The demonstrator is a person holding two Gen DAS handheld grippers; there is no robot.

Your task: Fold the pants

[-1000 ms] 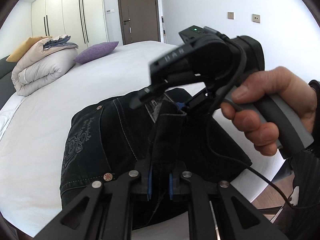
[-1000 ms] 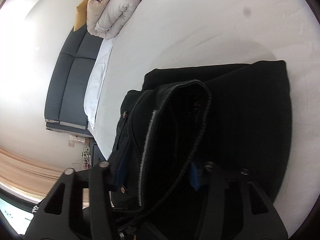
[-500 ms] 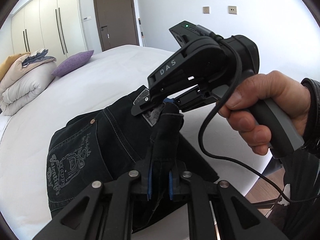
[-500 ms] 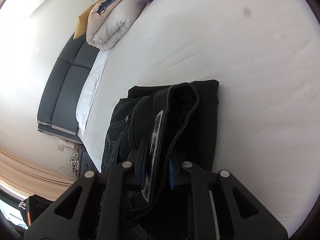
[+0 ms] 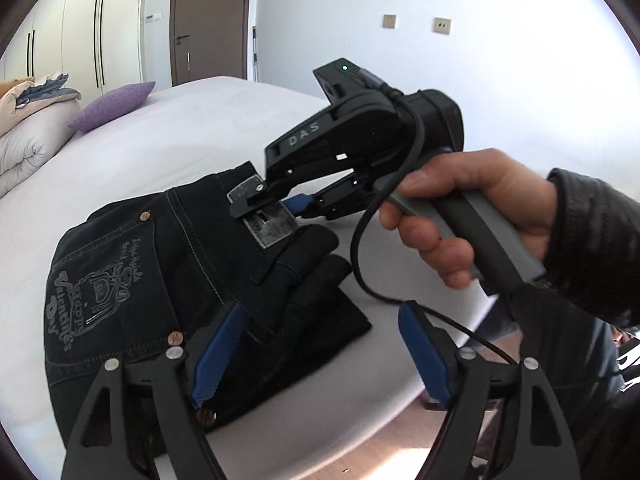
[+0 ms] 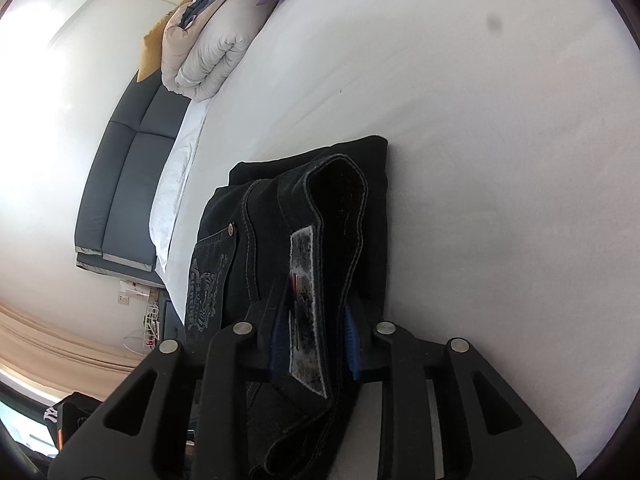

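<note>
left gripper (image 5: 320,354) opening wide over my folded pants (image 5: 168,280), gripping nothing; right gripper (image 6: 316,340) opening, waistband (image 6: 320,280) between its pads.

Bright daylight; glare washes wall (image 6: 36,92) at left; fisheye bends edges; sharp focus.

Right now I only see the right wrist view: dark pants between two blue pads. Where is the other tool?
Observer: The left gripper hovers over the pants on the bed; its fingers are opening wide, with nothing pinched between them.
Operator: And who holds mine?
Observer: A hand in a dark sleeve holds the right gripper. Its fingers are opening, with the waistband between them.
</note>
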